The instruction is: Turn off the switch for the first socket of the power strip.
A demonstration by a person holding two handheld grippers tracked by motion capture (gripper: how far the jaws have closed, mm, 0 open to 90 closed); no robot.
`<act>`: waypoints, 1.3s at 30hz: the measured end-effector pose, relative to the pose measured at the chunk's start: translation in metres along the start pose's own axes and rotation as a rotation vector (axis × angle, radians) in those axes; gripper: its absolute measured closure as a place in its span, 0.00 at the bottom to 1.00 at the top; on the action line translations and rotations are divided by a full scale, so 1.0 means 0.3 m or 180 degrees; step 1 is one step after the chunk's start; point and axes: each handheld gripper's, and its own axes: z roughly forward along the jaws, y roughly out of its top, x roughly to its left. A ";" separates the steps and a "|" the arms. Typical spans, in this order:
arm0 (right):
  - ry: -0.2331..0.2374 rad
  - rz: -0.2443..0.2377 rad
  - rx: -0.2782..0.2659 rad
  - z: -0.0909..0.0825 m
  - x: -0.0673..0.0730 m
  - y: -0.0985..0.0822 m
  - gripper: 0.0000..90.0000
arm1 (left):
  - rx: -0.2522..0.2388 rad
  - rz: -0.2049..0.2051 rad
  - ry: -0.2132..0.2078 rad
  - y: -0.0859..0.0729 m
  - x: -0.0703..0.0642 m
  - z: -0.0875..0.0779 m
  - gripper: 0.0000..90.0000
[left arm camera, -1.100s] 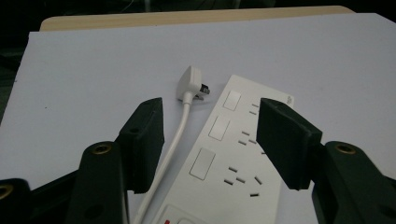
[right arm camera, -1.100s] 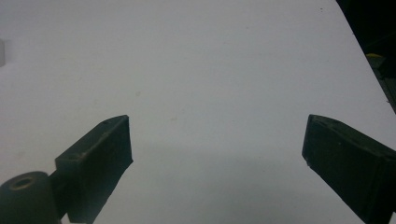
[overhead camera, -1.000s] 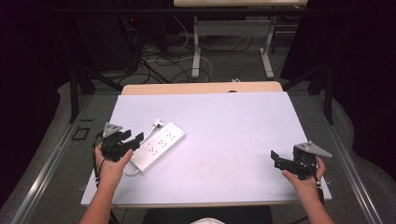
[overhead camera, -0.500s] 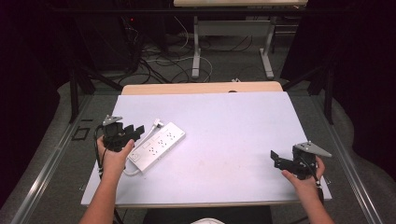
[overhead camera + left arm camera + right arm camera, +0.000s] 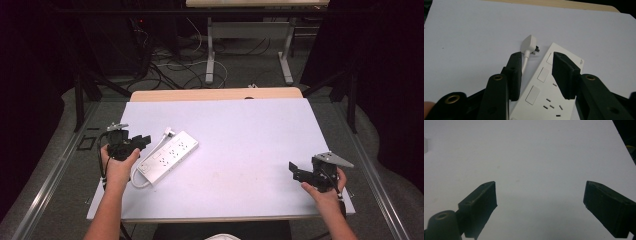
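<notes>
While the right tool (image 5: 299,174) waits spread wide, the spread left tool (image 5: 141,140) hovers over the power strip (image 5: 544,92), probably to pinch it next.

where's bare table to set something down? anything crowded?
Bare: the white table from the power strip across to the right gripper, plus the far strip along the wooden edge. Crowded: near-left, where the left gripper hangs open over the strip, its cord and plug.
</notes>
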 end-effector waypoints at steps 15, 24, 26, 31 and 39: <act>0.0000 0.0022 0.0008 -0.005 -0.006 0.006 0.15 | 0.0231 0.0020 0.0021 -0.034 0.024 0.000 0.82; 0.0020 0.0001 -0.0003 -0.003 -0.006 0.006 0.16 | 0.0377 -0.0040 0.0084 -0.049 0.051 -0.006 0.88; 0.0017 -0.0009 0.0008 -0.002 -0.007 0.006 0.16 | 0.0436 -0.0031 0.0071 -0.049 0.055 -0.006 0.90; 0.0021 0.0002 0.0012 -0.002 -0.006 0.006 0.16 | 0.0581 -0.0014 0.0057 -0.055 0.049 0.011 0.93; 0.0043 0.0025 -0.0002 0.004 -0.007 0.004 0.17 | 0.0662 0.0082 0.0056 -0.060 0.014 0.042 0.97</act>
